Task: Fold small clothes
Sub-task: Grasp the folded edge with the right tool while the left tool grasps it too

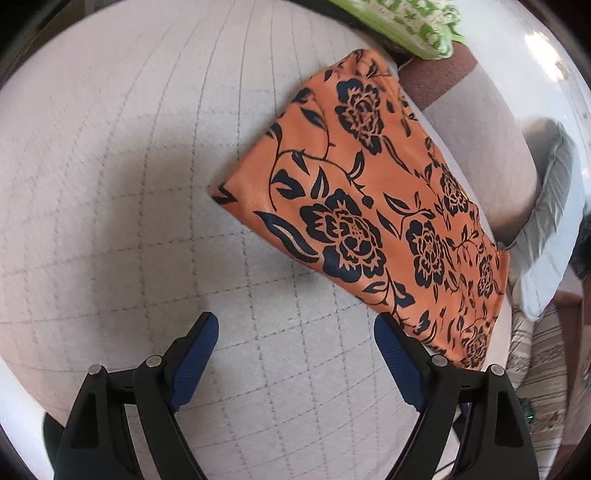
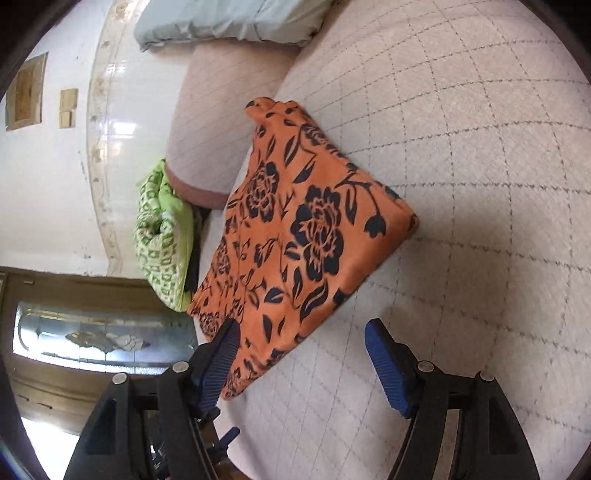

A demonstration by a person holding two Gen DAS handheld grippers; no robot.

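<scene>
An orange garment with black flowers (image 1: 373, 206) lies folded flat on a pale quilted bed (image 1: 147, 184), near its edge. My left gripper (image 1: 295, 332) is open and empty above the bare quilt, just left of the garment's near corner. In the right wrist view the same garment (image 2: 295, 236) lies on the bed (image 2: 461, 184). My right gripper (image 2: 301, 339) is open and empty, hovering over the garment's near edge.
A green and white patterned cloth (image 1: 406, 26) lies beyond the garment, also in the right wrist view (image 2: 162, 243). A grey pillow (image 1: 546, 229) sits past the bed's edge. A pink cushion (image 2: 221, 110) and a white wall (image 2: 55, 184) lie beyond.
</scene>
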